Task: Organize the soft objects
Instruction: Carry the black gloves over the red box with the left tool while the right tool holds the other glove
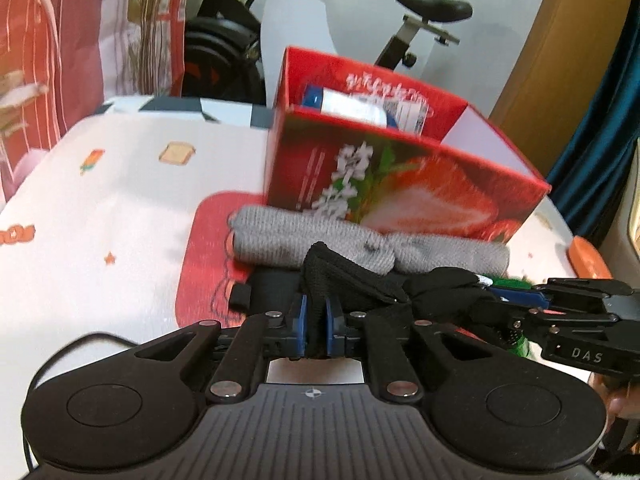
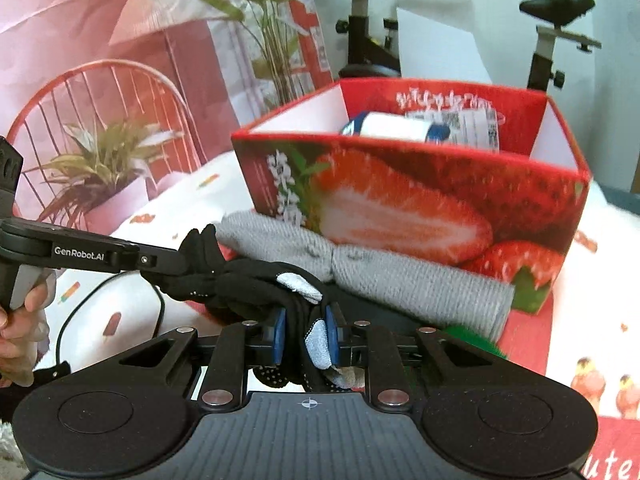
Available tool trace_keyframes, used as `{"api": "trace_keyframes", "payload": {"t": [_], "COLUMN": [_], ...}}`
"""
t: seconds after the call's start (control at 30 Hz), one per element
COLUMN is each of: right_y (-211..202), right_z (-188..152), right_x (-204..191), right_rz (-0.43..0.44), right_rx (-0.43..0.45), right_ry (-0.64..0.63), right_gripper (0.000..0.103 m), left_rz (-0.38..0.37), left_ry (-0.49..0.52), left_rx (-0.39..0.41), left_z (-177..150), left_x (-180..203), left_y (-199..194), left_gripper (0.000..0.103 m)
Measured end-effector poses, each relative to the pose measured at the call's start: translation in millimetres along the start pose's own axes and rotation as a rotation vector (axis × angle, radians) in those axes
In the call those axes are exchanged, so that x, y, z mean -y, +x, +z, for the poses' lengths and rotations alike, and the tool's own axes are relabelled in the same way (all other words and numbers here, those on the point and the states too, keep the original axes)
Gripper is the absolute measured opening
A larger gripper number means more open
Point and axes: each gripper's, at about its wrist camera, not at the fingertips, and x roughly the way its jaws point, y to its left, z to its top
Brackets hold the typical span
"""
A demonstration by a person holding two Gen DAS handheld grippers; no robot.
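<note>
Meanwhile both grippers, left gripper (image 1: 316, 320) and right gripper (image 2: 306, 334), are clamping the black glove (image 2: 256, 280) between them, just before the strawberry box (image 2: 420, 200). Grey knit roll (image 1: 360, 240) is lying outside, touching the box, so most sorting is remaining.

Your left wrist view looks from low and close, rightward at the red box (image 1: 404, 168); your right looks leftward; both share the grey cloth (image 2: 360, 276).
</note>
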Motion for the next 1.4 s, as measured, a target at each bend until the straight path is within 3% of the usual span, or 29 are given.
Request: {"api": "trace_keyframes", "payload": {"t": [0.57, 0.83, 1.13, 1.4], "right_y": [-26.7, 3.3, 57.2, 86.9], "right_z": [82.1, 131.5, 143.7, 137.1], "right_x": [12.5, 33.4, 71.9, 88.9], "right_rz": [-0.017, -0.066, -0.104, -0.144], "right_rx": [0.203, 0.200, 0.087, 0.019], "right_ry": [-0.046, -0.105, 0.004, 0.066], "right_gripper": [0.019, 0.019, 0.019, 0.019], "left_rz": [-0.044, -0.029, -0.022, -0.005], "left_ry": [0.039, 0.111, 0.171, 0.166], "left_rx": [0.218, 0.290, 0.191, 0.085], "left_z": [61.9, 112.4, 158.6, 166.2], "left_x": [25.1, 40.2, 47.6, 45.4], "left_y": [-34.6, -25.2, 31.1, 77.8], "left_gripper": [0.010, 0.010, 0.010, 0.010]}}
